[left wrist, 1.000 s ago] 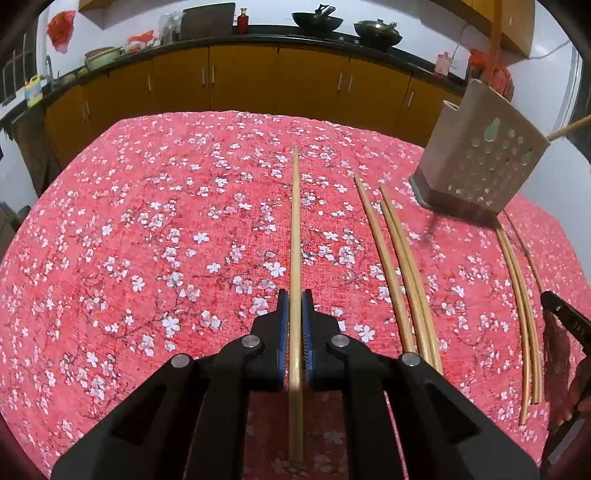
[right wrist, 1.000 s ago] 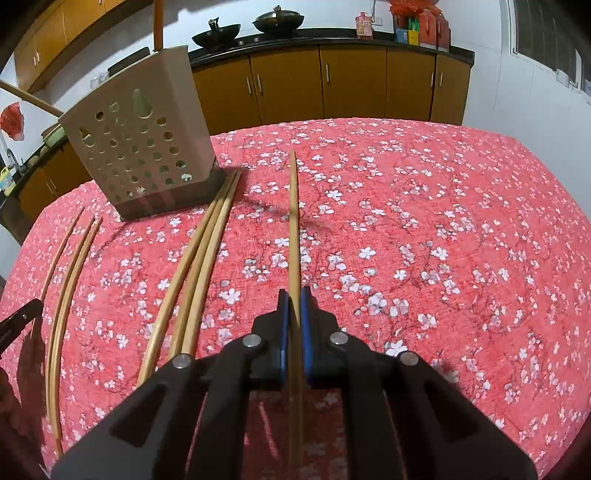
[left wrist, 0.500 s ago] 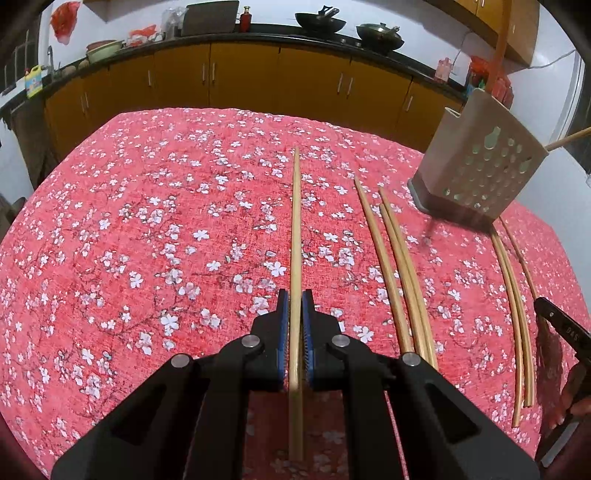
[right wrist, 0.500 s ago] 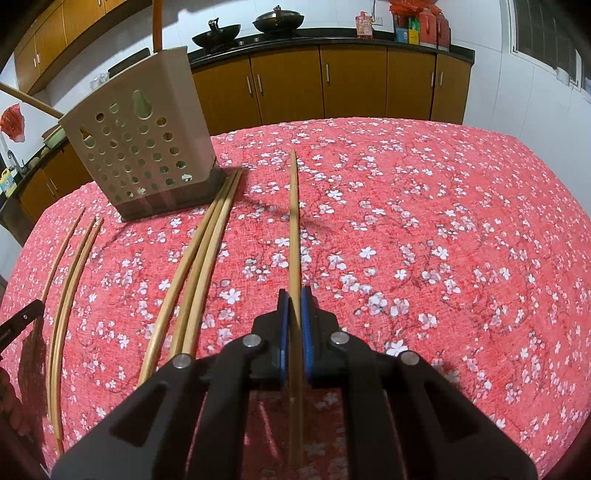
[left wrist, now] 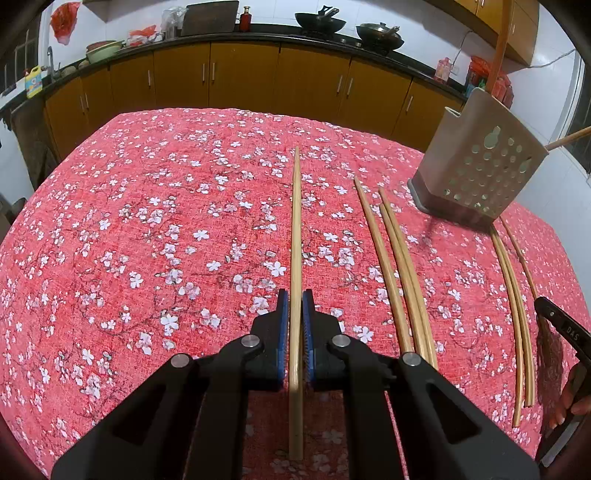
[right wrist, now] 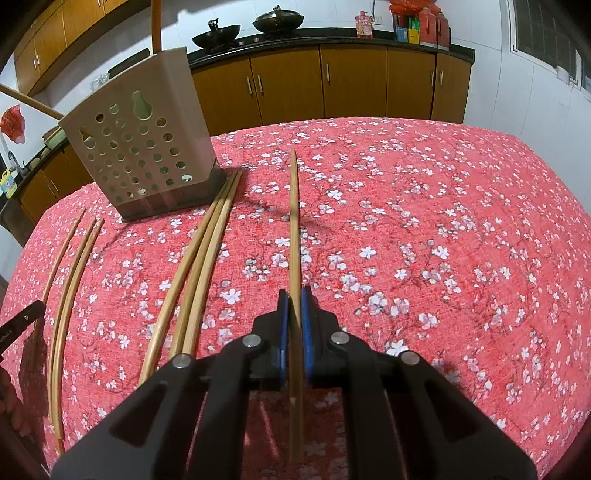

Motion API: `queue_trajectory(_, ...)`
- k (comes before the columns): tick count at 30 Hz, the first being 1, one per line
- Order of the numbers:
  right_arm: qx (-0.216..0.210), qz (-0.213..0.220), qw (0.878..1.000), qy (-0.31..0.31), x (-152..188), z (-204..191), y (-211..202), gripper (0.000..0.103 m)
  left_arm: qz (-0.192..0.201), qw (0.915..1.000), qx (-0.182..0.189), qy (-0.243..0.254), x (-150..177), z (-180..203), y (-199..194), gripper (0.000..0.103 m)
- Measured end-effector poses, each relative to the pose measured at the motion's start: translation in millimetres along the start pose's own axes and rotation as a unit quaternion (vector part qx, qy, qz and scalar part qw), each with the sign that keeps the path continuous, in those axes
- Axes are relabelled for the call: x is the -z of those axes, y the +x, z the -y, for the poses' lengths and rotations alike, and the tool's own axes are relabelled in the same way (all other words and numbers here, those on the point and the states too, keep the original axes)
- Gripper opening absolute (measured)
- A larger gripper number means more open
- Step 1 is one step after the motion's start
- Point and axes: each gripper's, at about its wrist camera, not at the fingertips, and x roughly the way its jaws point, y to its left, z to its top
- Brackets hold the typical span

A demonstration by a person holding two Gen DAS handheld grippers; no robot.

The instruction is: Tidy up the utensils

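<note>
My left gripper is shut on a bamboo chopstick that points forward over the red flowered tablecloth. My right gripper is shut on another bamboo chopstick, held the same way. A beige perforated utensil holder stands at the far right in the left wrist view and at the far left in the right wrist view; a stick handle rises from it. Loose chopsticks lie on the cloth in two groups, and show in the right wrist view as well.
Brown kitchen cabinets and a dark counter with woks run behind the table. The other gripper's tip shows at the right edge of the left wrist view and at the left edge of the right wrist view.
The left wrist view has shifted a little, so the holder and table sit slightly lower in frame. The right gripper has hardly moved. Both stay shut on their chopsticks.
</note>
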Motion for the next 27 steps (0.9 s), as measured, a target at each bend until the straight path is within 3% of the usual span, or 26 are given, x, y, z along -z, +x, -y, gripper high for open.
queue_trajectory(16,-0.014,-0.003,1.0,-0.001,7,4,-18,0.008,-0.007,0.9992,-0.018,0.035,15,10,-13,0.008)
queue_trajectory(21,-0.018,0.046,0.999,0.007,-9,10,-54,0.008,0.02,0.9995,-0.002,0.025,3,4,-38,0.008)
queue_trajectory(27,-0.024,0.117,0.993,0.013,-34,16,-103,0.008,0.086,0.996,0.02,0.014,-26,2,-84,0.008)
